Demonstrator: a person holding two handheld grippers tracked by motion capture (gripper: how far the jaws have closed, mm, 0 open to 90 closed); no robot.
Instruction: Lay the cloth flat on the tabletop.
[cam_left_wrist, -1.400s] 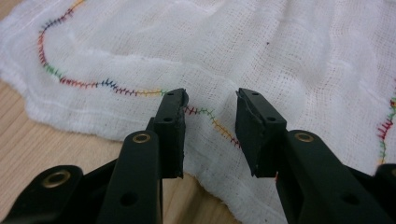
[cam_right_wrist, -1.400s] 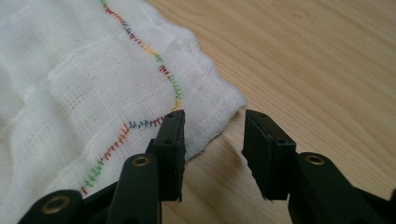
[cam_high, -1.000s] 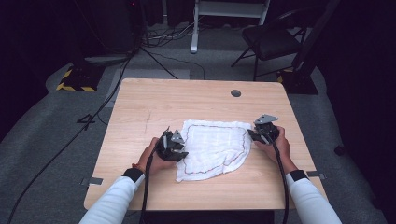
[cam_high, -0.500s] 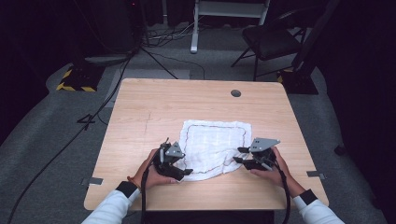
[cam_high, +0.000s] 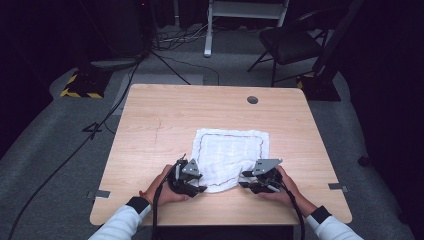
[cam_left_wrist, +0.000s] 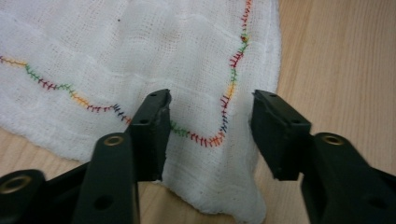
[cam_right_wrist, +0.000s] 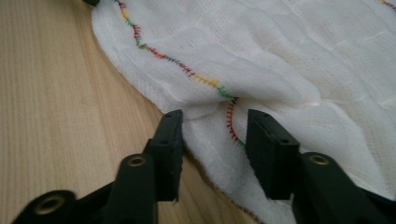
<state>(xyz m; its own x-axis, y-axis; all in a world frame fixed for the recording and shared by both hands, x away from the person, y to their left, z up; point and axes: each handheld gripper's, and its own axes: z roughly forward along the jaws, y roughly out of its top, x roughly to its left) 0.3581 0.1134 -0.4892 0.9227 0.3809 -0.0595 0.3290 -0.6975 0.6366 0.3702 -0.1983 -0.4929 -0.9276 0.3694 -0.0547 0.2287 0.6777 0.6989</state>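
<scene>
Both tongs, left tongs and right tongs, gape apart over the white cloth's near corners.

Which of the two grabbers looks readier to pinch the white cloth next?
Probably the right gripper: its open jaws straddle a raised fold of the white cloth, so closing should catch it. The left gripper is open too, but over flat cloth near the corner.
</scene>
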